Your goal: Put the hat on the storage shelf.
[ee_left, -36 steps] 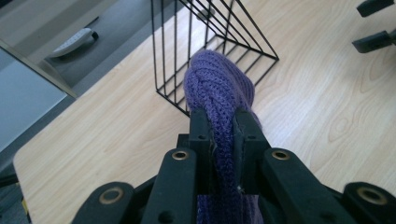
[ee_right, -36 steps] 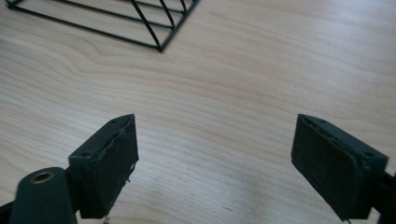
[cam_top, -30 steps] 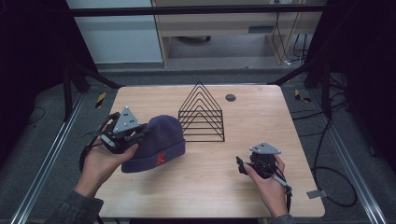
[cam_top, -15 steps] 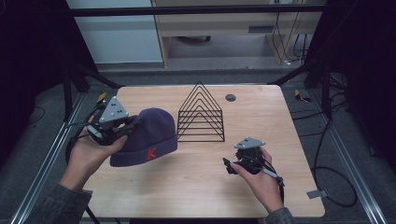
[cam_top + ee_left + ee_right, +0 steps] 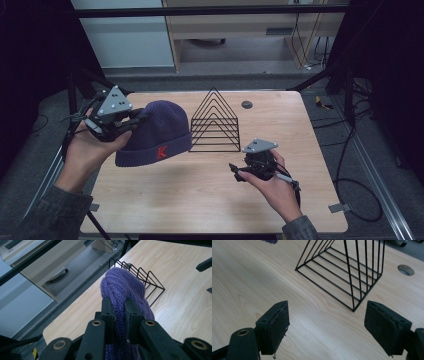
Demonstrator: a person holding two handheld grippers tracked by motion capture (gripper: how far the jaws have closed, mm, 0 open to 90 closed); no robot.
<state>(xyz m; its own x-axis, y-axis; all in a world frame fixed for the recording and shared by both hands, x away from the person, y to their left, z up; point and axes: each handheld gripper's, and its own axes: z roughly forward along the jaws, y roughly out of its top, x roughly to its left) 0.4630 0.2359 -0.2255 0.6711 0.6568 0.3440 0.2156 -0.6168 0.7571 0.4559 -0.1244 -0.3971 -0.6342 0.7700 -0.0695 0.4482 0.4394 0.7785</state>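
Left claw is pinching a fold of the hat. From the left gripper view the 2 black jaws squeeze the wool tight w/ almost no gap.

Hat is dark purple, knit, w/ thick ribs running up it like little ropes. Bottom edge is folded up into a band, and a red letter K sits on that band. It looks soft and round on top. It's at the left side of the table, held up by the left hand at the table's left edge. Can't tell if the band touches the wood.

Just right of the hat is a black wire rack, shaped like pointy triangles in a row. Hat and rack are v. close.

Right claw is wide open, nothing btw its pads, low over bare wood near the rack's front corner.
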